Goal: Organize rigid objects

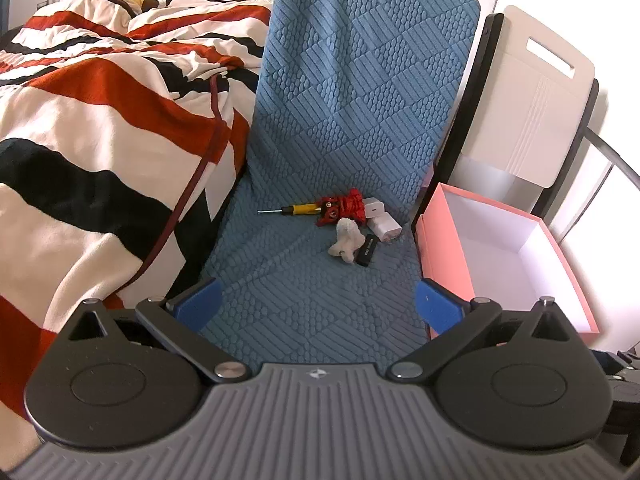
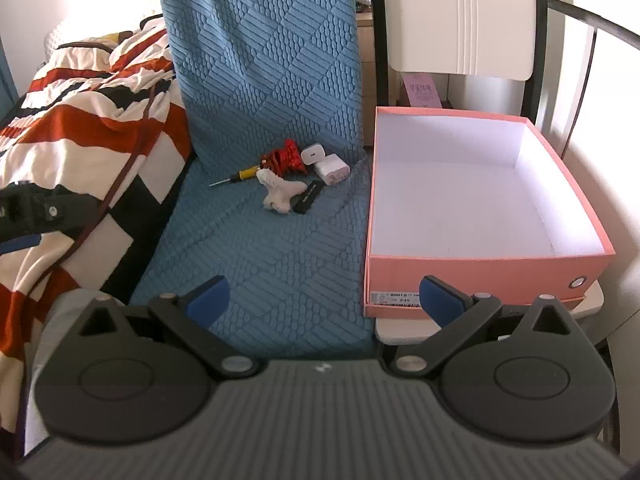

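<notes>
On a blue textured chair seat (image 1: 304, 280) (image 2: 260, 256) lie a yellow screwdriver (image 1: 288, 210) (image 2: 240, 175), a red toy (image 1: 344, 208) (image 2: 284, 158), two white chargers (image 1: 382, 220) (image 2: 326, 164), a cream figurine (image 1: 346, 238) (image 2: 280, 192) and a black stick (image 1: 367, 250) (image 2: 308, 197). An empty pink box (image 1: 500, 240) (image 2: 480, 264) stands to their right. My left gripper (image 1: 316, 306) is open and empty, well short of the pile. My right gripper (image 2: 326, 302) is open and empty near the box's front corner.
A bed with a red, black and cream striped blanket (image 1: 100, 140) (image 2: 80, 112) lies to the left. A white chair (image 1: 532, 92) (image 2: 460, 12) with a black frame carries the box. The left gripper's body (image 2: 28, 208) shows at the right wrist view's left edge.
</notes>
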A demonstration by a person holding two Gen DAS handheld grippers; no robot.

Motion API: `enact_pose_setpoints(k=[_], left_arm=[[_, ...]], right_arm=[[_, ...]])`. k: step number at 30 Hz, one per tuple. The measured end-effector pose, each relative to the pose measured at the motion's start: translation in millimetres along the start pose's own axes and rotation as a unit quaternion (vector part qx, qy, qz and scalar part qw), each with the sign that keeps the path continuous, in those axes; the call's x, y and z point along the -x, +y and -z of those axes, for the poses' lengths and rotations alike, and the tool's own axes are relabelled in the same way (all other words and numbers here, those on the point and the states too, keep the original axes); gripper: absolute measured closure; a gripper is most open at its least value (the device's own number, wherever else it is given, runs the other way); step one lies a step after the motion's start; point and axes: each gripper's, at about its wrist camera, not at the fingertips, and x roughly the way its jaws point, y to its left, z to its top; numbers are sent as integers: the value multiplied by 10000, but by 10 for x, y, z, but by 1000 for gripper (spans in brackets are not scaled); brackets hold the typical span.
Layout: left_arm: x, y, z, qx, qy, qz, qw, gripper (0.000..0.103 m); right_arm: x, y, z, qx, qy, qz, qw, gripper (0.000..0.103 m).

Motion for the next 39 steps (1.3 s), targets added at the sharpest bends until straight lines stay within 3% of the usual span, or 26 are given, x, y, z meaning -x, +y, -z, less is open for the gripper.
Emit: enact_pose_setpoints(k=[39], left_arm=[[-132,-13,-44,-31,114,21,9999,0]], right_arm=[[-24,13,-18,-39,169,-113,9998,0]])
